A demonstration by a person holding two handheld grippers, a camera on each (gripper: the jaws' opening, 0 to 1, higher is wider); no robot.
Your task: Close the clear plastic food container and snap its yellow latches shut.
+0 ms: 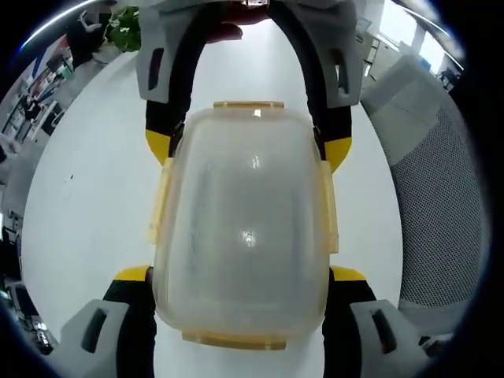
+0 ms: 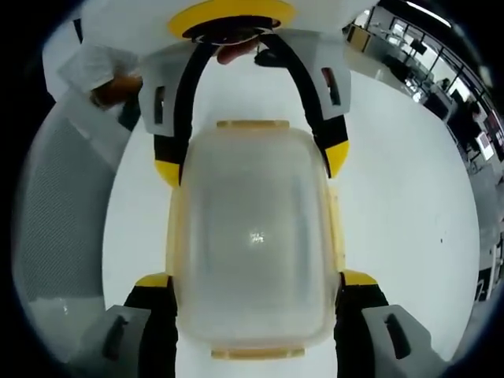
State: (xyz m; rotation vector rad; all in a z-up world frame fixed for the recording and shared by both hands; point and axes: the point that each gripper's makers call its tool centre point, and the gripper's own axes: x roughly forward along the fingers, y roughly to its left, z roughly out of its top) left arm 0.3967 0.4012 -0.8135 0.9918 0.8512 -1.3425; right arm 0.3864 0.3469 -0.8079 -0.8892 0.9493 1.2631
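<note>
The clear plastic container [image 1: 246, 228] lies on the white table [image 1: 94, 197] with its lid on, seen from above. Pale yellow latches show on all four sides; the side latch [image 1: 160, 203] flares outward a little. My left gripper [image 1: 240, 274] straddles the near end, its yellow-tipped jaws touching both long sides. My right gripper [image 1: 248, 146] grips the far end the same way. In the right gripper view the container [image 2: 253, 236] sits between the right gripper [image 2: 256, 278] below and the left gripper [image 2: 252, 161] above.
A grey mesh chair [image 1: 441, 197] stands by the table edge, also visible as the chair [image 2: 63, 228]. A green plant [image 1: 126, 27] and desks sit far off. A person's hand [image 2: 118, 88] shows beyond the table [image 2: 409, 205].
</note>
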